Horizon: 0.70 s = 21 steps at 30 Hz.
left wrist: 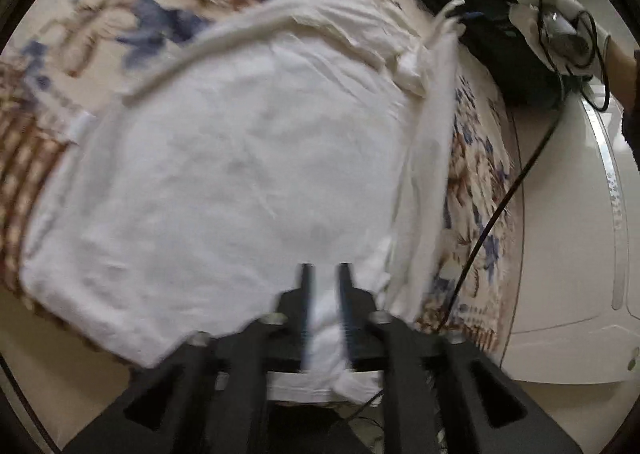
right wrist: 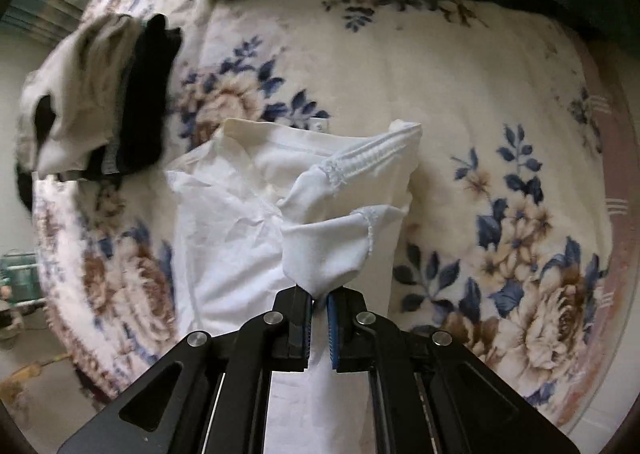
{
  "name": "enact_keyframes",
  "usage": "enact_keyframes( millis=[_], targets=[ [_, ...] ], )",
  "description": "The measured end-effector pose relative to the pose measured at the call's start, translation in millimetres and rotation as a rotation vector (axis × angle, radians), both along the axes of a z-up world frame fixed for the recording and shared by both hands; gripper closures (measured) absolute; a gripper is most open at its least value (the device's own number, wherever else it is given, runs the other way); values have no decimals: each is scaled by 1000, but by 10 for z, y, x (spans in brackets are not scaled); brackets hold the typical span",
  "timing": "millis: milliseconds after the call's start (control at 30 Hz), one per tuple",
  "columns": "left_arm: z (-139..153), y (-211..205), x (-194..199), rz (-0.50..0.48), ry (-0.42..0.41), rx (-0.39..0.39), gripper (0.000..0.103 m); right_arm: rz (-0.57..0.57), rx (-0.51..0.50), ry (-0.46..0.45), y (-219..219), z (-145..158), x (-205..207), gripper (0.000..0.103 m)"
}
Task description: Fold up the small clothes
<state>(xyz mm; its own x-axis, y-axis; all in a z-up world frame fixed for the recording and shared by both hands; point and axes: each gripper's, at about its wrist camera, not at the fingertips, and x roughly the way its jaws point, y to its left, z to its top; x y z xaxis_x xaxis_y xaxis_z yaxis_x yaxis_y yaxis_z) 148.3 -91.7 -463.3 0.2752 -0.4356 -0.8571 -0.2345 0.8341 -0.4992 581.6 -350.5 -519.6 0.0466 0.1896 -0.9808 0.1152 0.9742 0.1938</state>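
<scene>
A small tag (right wrist: 321, 125) lay at the white garment's (left wrist: 240, 158) far edge, its print too blurred to read. The garment was spread on the floral blanket (right wrist: 460, 102). The left gripper (left wrist: 326, 274) stood slightly parted around a bunched fold. The right gripper (right wrist: 319, 304) pinched a lifted corner tight.

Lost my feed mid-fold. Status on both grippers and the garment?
Right gripper shut on white garment, bunched fabric lifted. Left gripper fingers slightly apart, fabric between them. Pile of dark and beige clothes nearby, clear of the fold.
</scene>
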Motion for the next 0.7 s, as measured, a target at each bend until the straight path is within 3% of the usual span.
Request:
enact_keyframes(
  millis=[67,200,333,467,533,567,600,700],
  targets=[
    [-36,-159,27,-40,-25,-41,62,-30,-18,1,-75,-48,-25,96],
    [-55,-549,25,-126,-52,-109,56,-62,-34,13,-316,-139,-74,96],
    [-159,-891,41,-204,-29,-121,54,-51,-51,20,-524,-104,-113,96],
    [-346,-1178,142,-247,24,-50,54,-34,-47,26,-687,-43,-140,96],
    [-418,-1272,143,-271,35,-12,57,-28,-37,29,-759,-26,-148,96],
    [-435,-1324,136,-278,27,12,75,-29,-33,31,-796,-23,-150,96],
    [-451,-1361,121,-284,26,23,100,-33,-22,34,-835,-23,-150,96],
    [-380,-1299,27,-254,1,54,101,-49,5,46,-923,-44,-145,96]
  ],
)
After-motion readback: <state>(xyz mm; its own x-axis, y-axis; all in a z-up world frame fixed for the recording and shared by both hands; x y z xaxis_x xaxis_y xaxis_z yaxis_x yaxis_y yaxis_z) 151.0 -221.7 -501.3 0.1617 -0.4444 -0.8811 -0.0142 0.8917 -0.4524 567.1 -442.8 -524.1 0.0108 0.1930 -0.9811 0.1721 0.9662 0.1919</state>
